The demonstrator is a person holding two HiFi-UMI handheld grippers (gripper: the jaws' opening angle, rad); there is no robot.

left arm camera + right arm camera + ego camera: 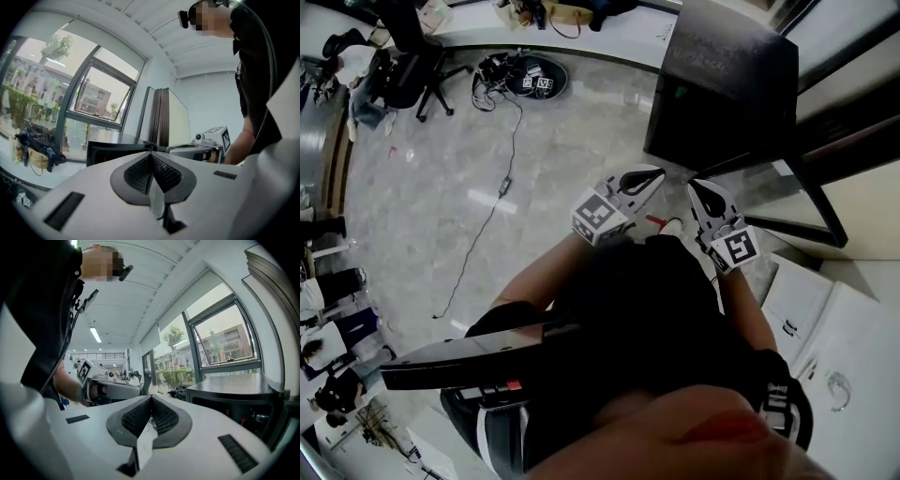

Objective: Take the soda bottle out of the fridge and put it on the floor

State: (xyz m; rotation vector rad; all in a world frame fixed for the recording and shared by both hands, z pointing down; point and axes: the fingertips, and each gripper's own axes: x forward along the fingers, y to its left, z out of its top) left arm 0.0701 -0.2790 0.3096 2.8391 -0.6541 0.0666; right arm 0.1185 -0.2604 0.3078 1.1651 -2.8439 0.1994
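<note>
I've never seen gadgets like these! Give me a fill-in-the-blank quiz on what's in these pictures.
1. The left gripper and the right gripper both have their jaws ___, with nothing between them.
2. The small fridge ahead of them is ___ in colour.
3. A thin ___ trails across the grey floor not far from the office chair.

Missing words: shut; black; cable.

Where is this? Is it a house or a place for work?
Most likely an office: a wheeled desk chair on the stone floor, tall windows, and people seated far down the long room.
</note>
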